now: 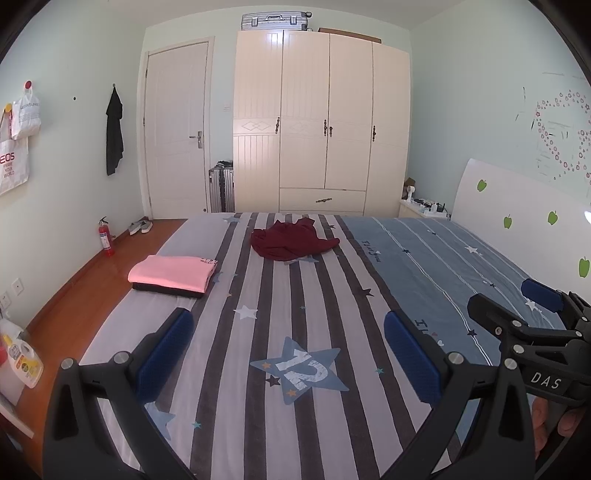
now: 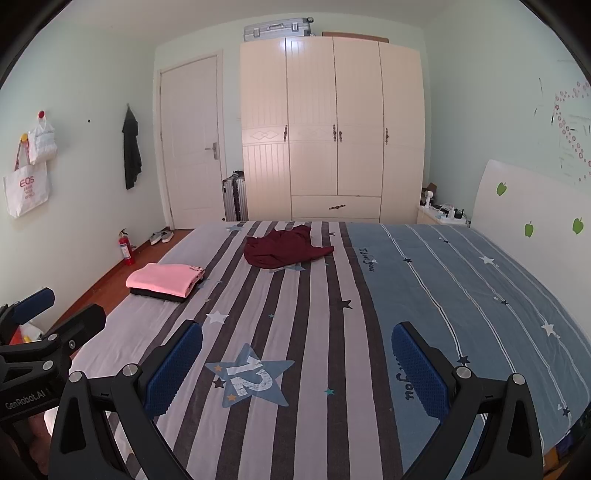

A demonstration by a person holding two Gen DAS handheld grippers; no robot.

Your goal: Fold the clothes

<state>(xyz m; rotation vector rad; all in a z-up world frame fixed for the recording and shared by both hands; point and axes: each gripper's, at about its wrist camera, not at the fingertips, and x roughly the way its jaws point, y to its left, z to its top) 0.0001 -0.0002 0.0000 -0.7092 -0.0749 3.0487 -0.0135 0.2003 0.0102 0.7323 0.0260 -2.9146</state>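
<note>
Both tongs hang over the near part of the bed, spread wide with nothing between their blue pads. Left tongs [image 1: 291, 354] point slightly downward over the striped cover, above a big blue star printed with a number [image 1: 301, 369]; the right tongs [image 2: 295, 369] frame the same star from a little further to the side. Each pair shows at the edge of the other's view, so they sit side by side, apart and not touching. A bit of a hand [image 1: 561, 421] shows under the right tongs' body.

Beyond them, on the bed [image 1: 424, 266], a crumpled dark red garment [image 1: 291, 242] lies unfolded near the far edge, on the striped half. To its left, well apart, a folded pink garment [image 1: 173, 273] rests on top of a folded black one [image 1: 166, 288], close to the bed's left side.

Past the bed stand a cream wardrobe [image 1: 321, 122] with a silver suitcase [image 1: 275, 20] on top, a white door [image 1: 177, 129], and a red fire extinguisher [image 1: 106, 238] on the wooden floor.
</note>
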